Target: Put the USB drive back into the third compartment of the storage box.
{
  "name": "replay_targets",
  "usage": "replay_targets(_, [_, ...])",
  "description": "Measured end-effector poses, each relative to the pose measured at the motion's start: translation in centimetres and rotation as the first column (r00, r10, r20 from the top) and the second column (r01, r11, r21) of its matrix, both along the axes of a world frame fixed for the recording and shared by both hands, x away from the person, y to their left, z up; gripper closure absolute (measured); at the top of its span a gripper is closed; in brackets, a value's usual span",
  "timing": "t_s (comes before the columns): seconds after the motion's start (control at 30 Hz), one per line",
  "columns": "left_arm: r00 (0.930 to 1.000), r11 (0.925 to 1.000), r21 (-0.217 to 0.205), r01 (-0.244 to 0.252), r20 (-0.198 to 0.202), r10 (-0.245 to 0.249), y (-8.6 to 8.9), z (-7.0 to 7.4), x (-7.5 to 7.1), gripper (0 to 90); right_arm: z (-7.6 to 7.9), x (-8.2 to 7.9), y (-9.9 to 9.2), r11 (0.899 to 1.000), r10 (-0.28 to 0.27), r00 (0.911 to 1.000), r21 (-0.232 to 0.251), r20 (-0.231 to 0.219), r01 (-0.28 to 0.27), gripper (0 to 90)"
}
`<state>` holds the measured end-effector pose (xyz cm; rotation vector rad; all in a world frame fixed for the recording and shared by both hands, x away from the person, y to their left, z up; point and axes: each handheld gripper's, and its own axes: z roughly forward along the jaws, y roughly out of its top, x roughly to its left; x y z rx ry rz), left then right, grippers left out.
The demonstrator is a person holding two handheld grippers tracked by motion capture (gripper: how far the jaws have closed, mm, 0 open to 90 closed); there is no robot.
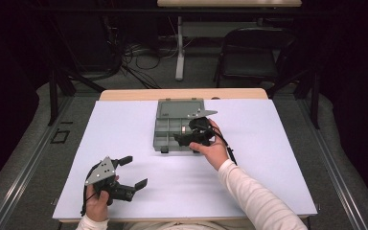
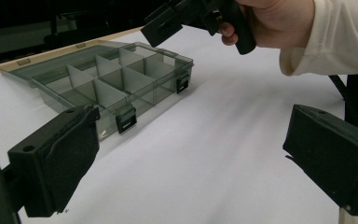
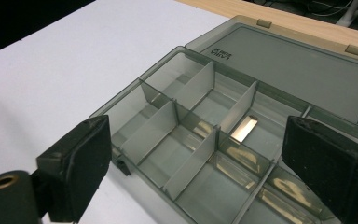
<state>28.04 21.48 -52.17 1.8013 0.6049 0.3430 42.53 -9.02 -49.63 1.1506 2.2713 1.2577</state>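
Where the white sheet [image 1: 139,191] covers the tabletop, spread flat across the middle of the high view, with a strip of bare wood [image 1: 124,94] showing along its far edge. Beyond that, in the upper half of the frame, dark grey carpet, a tangle of cables [image 1: 139,60], a white table leg [image 1: 179,48] and a black folding chair [image 1: 249,57] at upper right. Black all along the left and right edges.

Upper centre of the sheet: a smoky grey compartment box [image 1: 170,130], lid [image 1: 179,108] thrown back flat toward the far edge, dividers standing, two black latches on the near wall. In the right gripper view, a small pale piece [image 3: 243,128] lying in one middle compartment.

Right gripper [image 1: 184,139] just above the box's near right cells, jaws standing wide apart with nothing between them. Left gripper [image 1: 135,171] at lower left of the high view, held over bare sheet well apart from the box, jaws likewise spread wide and empty.
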Motion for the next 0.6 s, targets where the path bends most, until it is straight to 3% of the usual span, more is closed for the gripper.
replay_targets(0.1, [1.0, 1.0, 0.003, 0.005, -0.002, -0.005, 0.0, 0.0, 0.1, 3.0, 0.1, -0.5, -0.2, 1.0, 0.006, 1.0, 0.004, 0.006, -0.006, 2.5])
replay_targets(0.43, [1.0, 1.0, 0.005, 0.003, -0.001, -0.003, 0.0, 0.0, 0.0, 3.0, 1.0, -2.7, -1.3, 0.998, 0.028, 0.9994, 0.053, 0.022, -0.029, 0.2])
replay_targets(0.6, [1.0, 1.0, 0.0, -0.001, -0.006, 0.001, -0.1, 0.0, 0.1, 3.0, 1.6, -3.8, -2.0, 0.998, 0.009, 0.9997, 0.069, 0.024, -0.011, 0.0])
